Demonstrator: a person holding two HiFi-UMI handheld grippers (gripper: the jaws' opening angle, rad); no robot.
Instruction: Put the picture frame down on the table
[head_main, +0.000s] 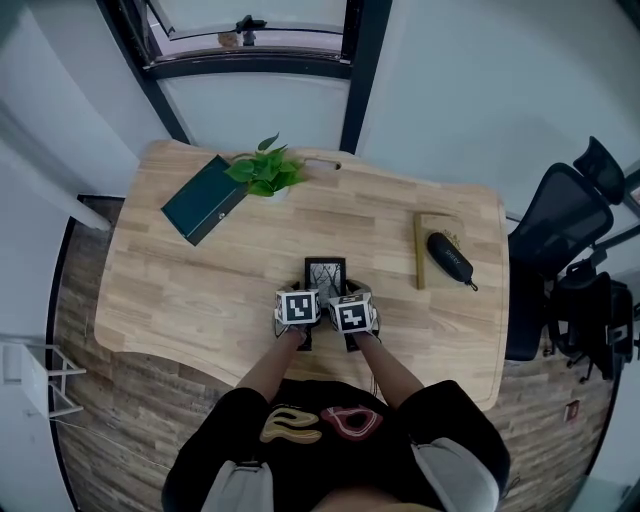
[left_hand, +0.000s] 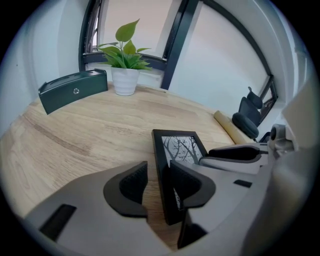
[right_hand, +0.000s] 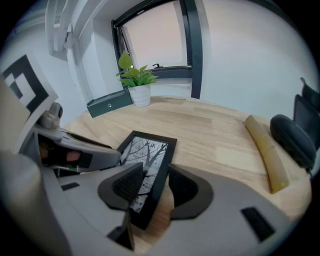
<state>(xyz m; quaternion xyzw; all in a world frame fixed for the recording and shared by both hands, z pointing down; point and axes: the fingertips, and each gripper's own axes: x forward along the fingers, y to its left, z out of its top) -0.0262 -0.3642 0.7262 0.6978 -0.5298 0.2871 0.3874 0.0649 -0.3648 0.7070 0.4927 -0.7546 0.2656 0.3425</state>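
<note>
A black picture frame with a bare-tree print lies flat on the wooden table, just ahead of the person. My left gripper straddles the frame's left rail; its jaws stand apart, with a gap showing between the left pad and the rail. My right gripper straddles the right rail; its jaws stand apart too, and neither pad presses the frame. Each gripper shows at the edge of the other's view.
A potted plant and a dark green box stand at the table's far left. A wooden board with a black object lies at the right. A black office chair stands beyond the right edge.
</note>
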